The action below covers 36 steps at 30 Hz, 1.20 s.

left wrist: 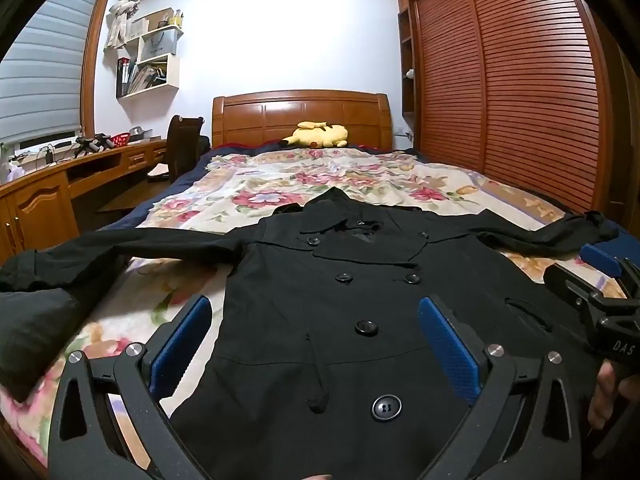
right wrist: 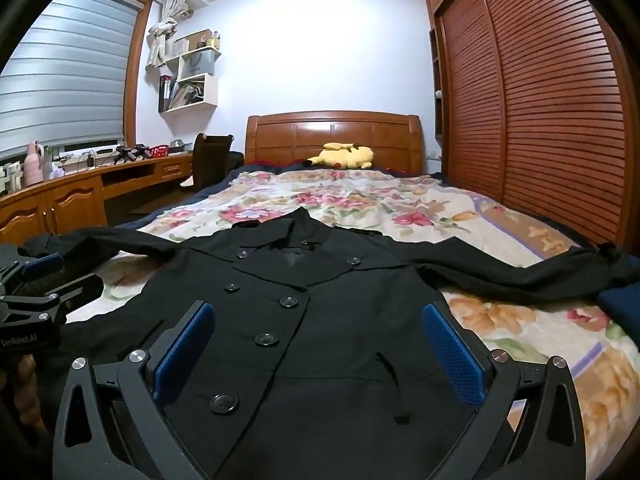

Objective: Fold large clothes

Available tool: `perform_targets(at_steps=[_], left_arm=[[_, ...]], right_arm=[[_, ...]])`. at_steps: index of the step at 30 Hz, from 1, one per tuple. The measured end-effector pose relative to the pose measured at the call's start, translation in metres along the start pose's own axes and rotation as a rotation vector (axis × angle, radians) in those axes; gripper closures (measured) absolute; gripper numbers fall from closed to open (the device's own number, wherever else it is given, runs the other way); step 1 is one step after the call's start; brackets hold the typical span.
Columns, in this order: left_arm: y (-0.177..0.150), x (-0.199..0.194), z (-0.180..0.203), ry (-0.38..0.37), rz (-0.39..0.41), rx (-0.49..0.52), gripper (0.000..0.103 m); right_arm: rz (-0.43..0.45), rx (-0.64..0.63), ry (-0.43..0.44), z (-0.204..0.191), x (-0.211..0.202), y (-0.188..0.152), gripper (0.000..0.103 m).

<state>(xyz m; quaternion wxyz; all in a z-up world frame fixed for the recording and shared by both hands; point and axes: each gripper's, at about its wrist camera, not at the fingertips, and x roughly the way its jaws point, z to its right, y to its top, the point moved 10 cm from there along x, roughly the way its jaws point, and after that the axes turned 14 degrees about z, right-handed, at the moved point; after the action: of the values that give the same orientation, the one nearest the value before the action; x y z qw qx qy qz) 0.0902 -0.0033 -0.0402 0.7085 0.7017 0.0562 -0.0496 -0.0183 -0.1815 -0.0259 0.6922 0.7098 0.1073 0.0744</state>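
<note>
Underneath everything is a bed [left wrist: 400,184] with a flowered cover, a wooden headboard [left wrist: 302,118] and a yellow plush toy [left wrist: 318,135] at its far end; a slatted wardrobe [left wrist: 520,92] stands along one side, a desk [left wrist: 80,168] along the other. Spread flat on the cover, buttoned front up and sleeves out, lies a black coat [left wrist: 340,300]. Both the left gripper [left wrist: 316,336] and the right gripper [right wrist: 320,340] hover over its lower half, jaws spread wide, grasping nothing.

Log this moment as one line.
coat: flat on bed, sleeves spread | left tool: open, empty | right tool: open, empty | folding: not begun
</note>
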Motion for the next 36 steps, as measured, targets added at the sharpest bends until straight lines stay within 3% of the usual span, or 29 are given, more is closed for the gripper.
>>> perform_targets(at_steps=[36], left_arm=[[0.0075, 0.0009, 0.0011, 0.009, 0.014, 0.018, 0.0]], right_arm=[[0.005, -0.003, -0.001, -0.0013, 0.0, -0.003, 0.0]])
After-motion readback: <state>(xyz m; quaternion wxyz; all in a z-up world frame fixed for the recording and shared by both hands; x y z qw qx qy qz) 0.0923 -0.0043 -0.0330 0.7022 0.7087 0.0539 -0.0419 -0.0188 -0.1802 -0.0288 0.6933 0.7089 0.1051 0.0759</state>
